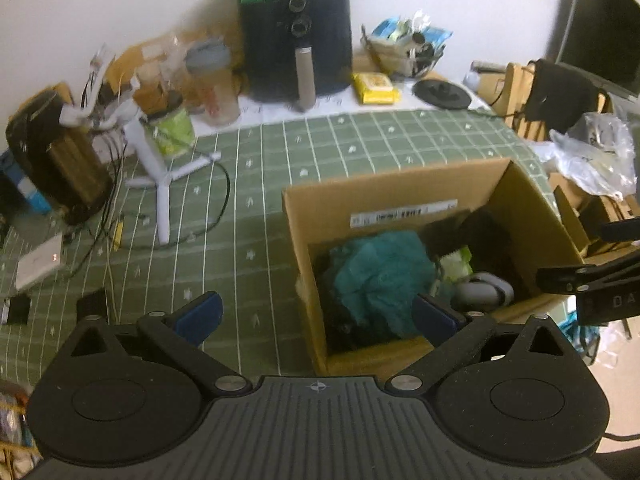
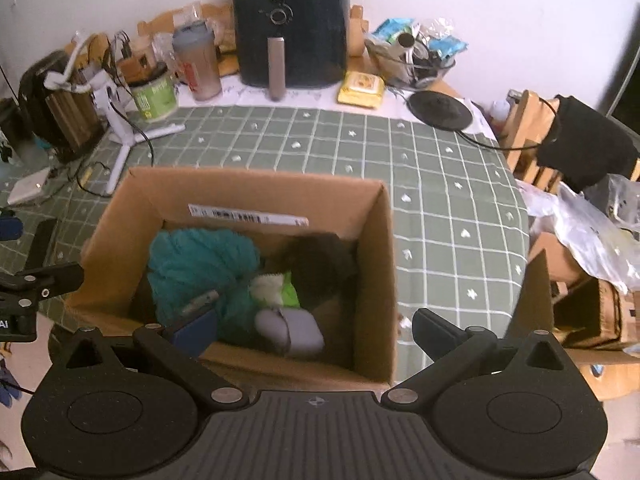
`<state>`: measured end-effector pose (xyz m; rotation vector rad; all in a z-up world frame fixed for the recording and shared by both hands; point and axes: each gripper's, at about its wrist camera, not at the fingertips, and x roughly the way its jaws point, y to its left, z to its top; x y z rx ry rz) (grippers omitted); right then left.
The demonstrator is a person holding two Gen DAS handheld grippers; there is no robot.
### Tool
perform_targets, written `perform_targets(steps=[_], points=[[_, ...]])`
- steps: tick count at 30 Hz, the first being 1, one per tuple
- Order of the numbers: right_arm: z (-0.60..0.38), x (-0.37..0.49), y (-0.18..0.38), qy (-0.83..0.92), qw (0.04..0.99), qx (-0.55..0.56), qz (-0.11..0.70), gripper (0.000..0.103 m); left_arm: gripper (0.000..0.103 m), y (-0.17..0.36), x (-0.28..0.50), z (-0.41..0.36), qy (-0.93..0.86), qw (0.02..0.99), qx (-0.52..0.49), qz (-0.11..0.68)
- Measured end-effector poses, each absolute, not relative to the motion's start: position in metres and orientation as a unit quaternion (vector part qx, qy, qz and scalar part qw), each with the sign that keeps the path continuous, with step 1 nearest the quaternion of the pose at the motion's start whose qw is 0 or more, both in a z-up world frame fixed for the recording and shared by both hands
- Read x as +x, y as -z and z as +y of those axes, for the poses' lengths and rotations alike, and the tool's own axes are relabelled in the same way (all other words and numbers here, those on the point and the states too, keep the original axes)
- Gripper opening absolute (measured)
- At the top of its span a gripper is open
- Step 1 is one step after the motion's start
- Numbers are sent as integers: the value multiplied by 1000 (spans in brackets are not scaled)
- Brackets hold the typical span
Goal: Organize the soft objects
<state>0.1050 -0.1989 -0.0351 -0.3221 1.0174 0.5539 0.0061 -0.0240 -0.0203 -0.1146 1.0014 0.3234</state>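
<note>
Cardboard box (image 2: 376, 264), open-topped, near table edge; teal soft item (image 2: 200, 264) inside. Left gripper (image 1: 318, 314) and right gripper (image 2: 316, 330): jaws wide, empty. Bare green tablecloth (image 2: 440, 184) beyond.

A cardboard box (image 2: 372, 248) stands open on the table (image 2: 440, 184), near its front edge. In the box, a fluffy cloth (image 2: 200, 264) lies at the left, a dark bundle (image 2: 320, 264) at the back right, a small plush (image 2: 276, 290) between them, and a pouch (image 2: 290, 330) in front of the plush. Behind the box, at the wall, stands an air fryer (image 2: 290, 28). Left of it stand a shaker bottle (image 2: 198, 64) and a tub (image 2: 154, 94), with a tripod (image 2: 120, 132) before them. Right of the fryer lies a wipes pack (image 2: 362, 88), and a round disc (image 2: 438, 110) further right.
</note>
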Motion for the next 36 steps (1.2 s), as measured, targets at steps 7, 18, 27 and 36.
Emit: perform_targets(steps=[7,18,27,36], points=[[-206,98,43,-247,807,-192,501,103,103,26,3,-34,-171,839,-66,512],[-217,89,52,-251,793,-191,522,103,103,29,-5,-42,-175,822,-95,534],[-219,91,51,-263,789,-188,522,103,103,27,-2,-46,-178,818,-101,538],[-222,95,51,-264,789,-185,523,103,103,28,4,-48,-176,813,-101,545]])
